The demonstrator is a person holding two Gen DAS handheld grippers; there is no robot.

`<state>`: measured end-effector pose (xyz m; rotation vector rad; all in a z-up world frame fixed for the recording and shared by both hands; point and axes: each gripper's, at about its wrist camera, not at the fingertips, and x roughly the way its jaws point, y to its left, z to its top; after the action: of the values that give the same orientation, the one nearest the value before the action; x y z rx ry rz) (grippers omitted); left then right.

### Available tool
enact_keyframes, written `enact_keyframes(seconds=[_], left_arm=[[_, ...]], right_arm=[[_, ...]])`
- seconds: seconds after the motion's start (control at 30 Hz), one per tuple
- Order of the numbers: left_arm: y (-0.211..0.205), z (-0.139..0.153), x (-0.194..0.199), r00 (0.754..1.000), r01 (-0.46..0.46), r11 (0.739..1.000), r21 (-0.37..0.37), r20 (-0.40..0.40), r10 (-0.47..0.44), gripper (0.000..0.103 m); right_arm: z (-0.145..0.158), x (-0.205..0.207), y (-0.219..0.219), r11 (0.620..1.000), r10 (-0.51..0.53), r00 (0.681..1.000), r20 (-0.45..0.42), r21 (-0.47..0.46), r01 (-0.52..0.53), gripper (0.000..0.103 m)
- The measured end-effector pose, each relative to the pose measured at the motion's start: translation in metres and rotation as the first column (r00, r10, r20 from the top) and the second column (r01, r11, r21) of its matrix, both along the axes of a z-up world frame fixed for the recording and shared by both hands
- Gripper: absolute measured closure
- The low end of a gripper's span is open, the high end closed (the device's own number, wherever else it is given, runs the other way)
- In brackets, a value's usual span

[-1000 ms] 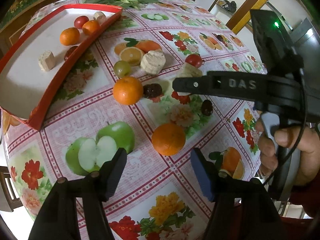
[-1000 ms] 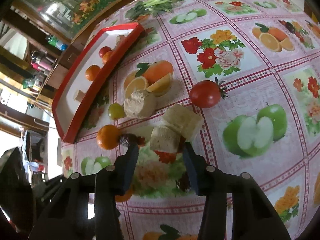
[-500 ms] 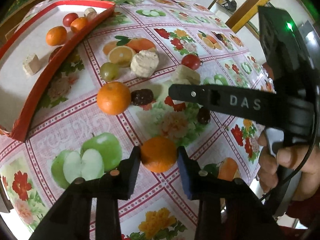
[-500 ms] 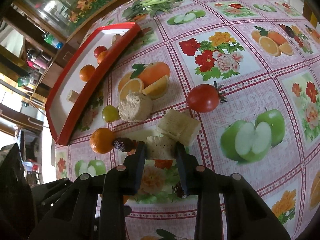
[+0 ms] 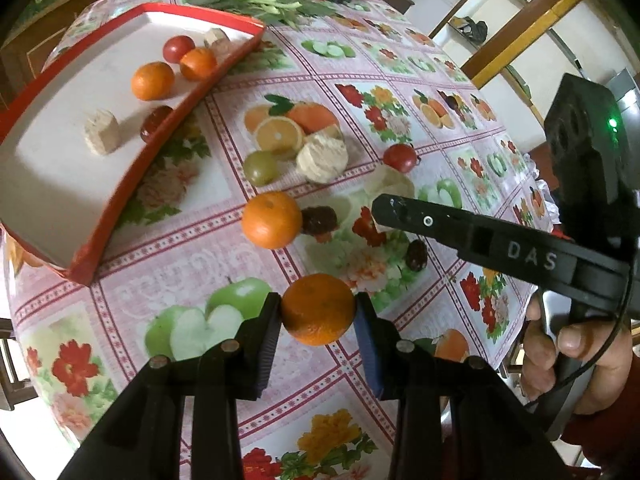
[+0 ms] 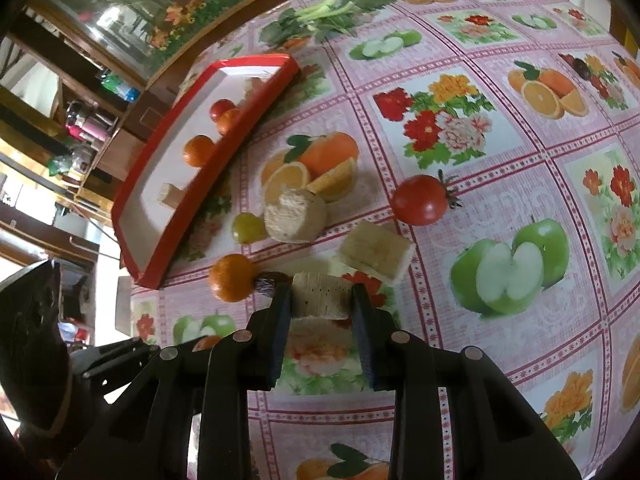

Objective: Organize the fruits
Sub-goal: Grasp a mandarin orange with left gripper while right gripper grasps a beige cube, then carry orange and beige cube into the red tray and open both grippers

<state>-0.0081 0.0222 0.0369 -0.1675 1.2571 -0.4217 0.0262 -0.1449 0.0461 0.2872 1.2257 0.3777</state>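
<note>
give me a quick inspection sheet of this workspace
surface: table under a fruit-and-flower print cloth.
job's things: red tray holds two oranges, a tomato, a date and beige chunks; loose on the cloth are an orange, green fruit, tomato, dates and beige chunks.
clutter: leafy greens at the far edge.
grippers: left gripper shut on an orange; right gripper shut on a beige chunk.
cables: thin black cable by the person's hand.
surroundings: wooden shelving, cluttered.
</note>
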Motion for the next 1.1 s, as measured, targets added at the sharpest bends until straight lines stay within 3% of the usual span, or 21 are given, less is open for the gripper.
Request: enact_keyframes(seconds=[0.47,1.1], left_arm=[[0.003,0.017,0.01,0.999,0.0,1.0,0.031,0.039,-0.001,0.064],[0.037,0.039,0.046,0.99,-0.103,0.992,0.079,0.104,0.094,0.064]], right_arm=[[0.018,0.004,0.014,0.999,0.03,0.999,0.038,0.014,-0.031,0.074],[0.027,0.019,0.022,0.999,0.048,0.997,0.064,0.01,-0.049,0.074]])
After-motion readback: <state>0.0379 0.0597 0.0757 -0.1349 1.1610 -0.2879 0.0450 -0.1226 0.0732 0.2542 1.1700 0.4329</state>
